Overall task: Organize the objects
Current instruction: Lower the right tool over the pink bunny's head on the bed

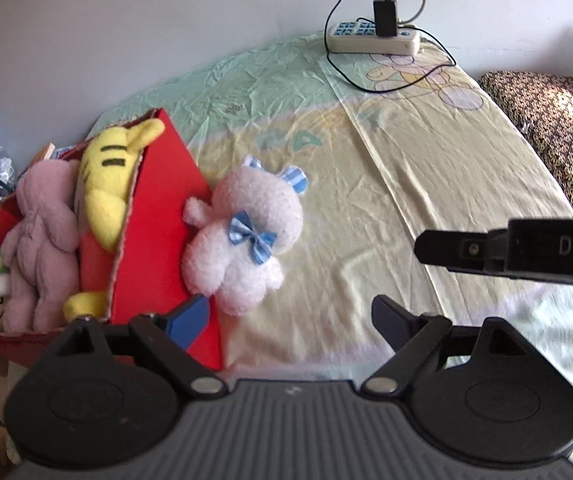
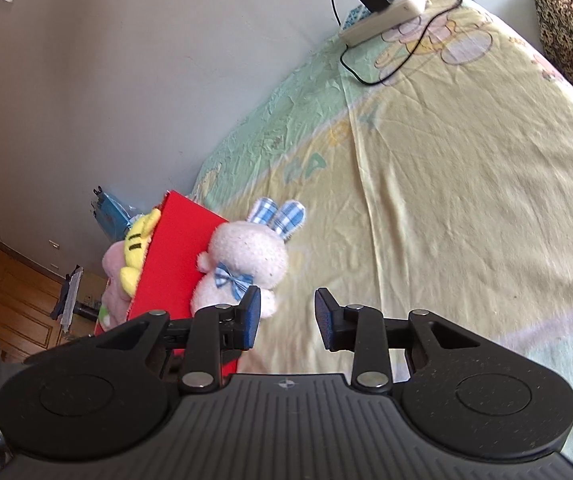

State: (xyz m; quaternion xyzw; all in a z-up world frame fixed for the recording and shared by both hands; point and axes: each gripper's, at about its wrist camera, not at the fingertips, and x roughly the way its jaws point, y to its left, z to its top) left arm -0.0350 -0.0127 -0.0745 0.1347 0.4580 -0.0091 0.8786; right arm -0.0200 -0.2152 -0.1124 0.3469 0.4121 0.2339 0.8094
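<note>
While both claws gape empty, the plush rabbit (image 2: pixel 242 264) lies just beyond the right claw (image 2: pixel 288 318).

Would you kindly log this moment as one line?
left gripper open | right gripper open | white bunny plush beside red box, on bed
</note>
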